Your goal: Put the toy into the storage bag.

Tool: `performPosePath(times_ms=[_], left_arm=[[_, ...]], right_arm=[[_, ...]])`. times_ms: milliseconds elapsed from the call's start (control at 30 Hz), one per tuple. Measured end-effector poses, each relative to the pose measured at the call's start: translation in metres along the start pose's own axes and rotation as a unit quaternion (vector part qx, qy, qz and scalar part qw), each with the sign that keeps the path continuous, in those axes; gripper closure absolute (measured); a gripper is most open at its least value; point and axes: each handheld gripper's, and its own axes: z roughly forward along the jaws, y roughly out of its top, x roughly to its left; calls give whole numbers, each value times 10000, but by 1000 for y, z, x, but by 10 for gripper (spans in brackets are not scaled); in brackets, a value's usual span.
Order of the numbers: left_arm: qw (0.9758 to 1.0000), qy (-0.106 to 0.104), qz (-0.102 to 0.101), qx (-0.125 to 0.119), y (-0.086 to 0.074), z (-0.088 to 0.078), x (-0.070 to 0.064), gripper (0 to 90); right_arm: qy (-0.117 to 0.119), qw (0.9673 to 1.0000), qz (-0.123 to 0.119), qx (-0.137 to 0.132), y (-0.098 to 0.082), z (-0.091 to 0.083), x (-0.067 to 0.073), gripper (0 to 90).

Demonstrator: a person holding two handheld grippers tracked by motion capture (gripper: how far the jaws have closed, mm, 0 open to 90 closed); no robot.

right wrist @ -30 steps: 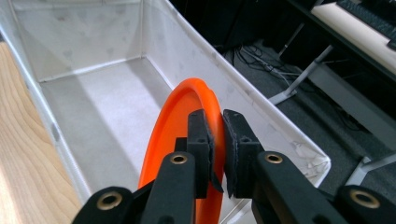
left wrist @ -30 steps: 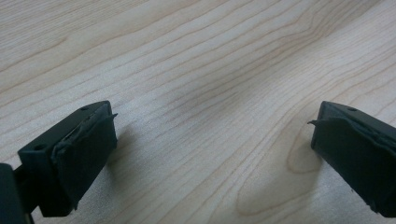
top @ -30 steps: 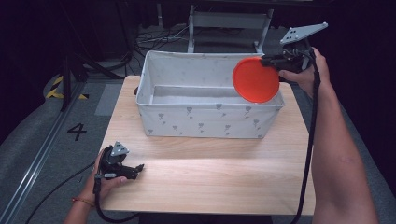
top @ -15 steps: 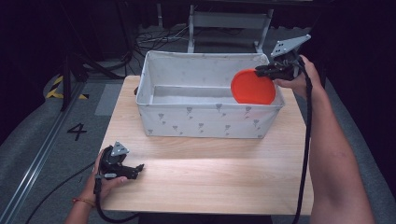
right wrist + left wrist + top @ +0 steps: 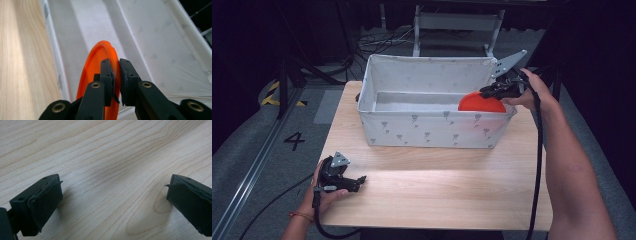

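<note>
Plate (image 5: 100,65) rim sits clamped between right tongs (image 5: 116,75) jaws.

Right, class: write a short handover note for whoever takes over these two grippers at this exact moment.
Right gripper: shut on the rim of the orange plate, held on edge, partly lowered inside the white fabric bin at its right end.
Left gripper: open, holds nothing, resting on the wooden table at its near left.
Done: plate picked up and brought into the bin.
Left: whether the plate touches the bin floor is unclear; probably lower it, release, then withdraw.
</note>
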Motion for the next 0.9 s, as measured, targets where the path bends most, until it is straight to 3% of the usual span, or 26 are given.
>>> performPosePath(times_ms=[167,300,567,767,867,900], left_arm=[[10000,0,1,1,0,0,0,5],[10000,-8,-14,-2,0,0,0,5],[10000,-5,-14,-3,0,0,0,5],[10000,-5,-16,-4,0,0,0,5],[10000,-5,-15,-6,0,0,0,6],[10000,-5,-18,-5,0,0,0,5]], right_arm=[[176,9992,-140,334,4,7,3,818],[299,9967,-265,711,6,12,4,816],[544,9926,-298,1041,7,22,5,811],[879,9882,-428,1179,8,30,8,803],[890,9872,-369,1270,7,33,7,802],[984,9854,-332,1351,5,36,6,800]])
